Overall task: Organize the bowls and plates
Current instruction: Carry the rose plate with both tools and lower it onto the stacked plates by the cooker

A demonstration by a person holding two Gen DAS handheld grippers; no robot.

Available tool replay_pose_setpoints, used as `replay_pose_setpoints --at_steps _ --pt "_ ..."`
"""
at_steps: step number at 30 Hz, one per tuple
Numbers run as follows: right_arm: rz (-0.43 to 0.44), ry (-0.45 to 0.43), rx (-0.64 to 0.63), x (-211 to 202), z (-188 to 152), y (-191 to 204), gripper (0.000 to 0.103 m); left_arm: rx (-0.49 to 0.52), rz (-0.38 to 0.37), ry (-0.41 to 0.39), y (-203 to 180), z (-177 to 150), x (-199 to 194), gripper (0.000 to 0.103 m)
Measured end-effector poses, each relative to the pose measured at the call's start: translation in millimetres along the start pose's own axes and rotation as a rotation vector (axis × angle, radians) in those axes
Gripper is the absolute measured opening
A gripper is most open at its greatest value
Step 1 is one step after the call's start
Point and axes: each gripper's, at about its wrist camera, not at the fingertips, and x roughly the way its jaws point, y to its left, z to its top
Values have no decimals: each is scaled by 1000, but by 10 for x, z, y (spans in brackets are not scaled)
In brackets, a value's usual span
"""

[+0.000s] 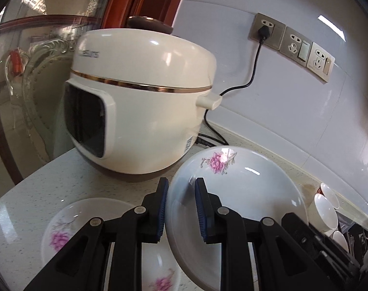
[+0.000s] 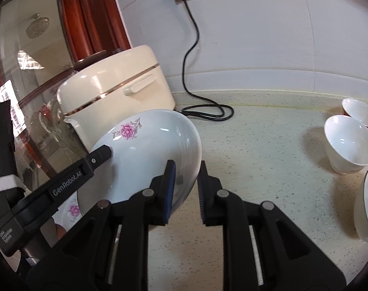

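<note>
Left gripper (image 1: 180, 209) and right gripper (image 2: 186, 190) both clamped narrow on opposite rims of one flowered plate (image 2: 145, 160), lifted and tilted, near the rice cooker (image 1: 140, 106). Another flowered plate (image 1: 70, 230) lies on the counter (image 2: 269, 169); white bowls (image 2: 349, 143) far right.

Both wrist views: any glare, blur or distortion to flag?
Left wrist: window glare streaks on the rice cooker lid and the held plate; the wall outlets bow with fisheye curvature. Right wrist: the countertop edge curves, the bowls cast soft shadows; dark vignette in the corners.
</note>
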Motion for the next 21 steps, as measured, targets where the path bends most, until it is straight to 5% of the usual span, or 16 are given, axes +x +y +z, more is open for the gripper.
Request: replay_pose_setpoints --at_steps 21 --pt "97 65 -115 143 -256 516 22 -35 95 -11 543 -52 -228 23"
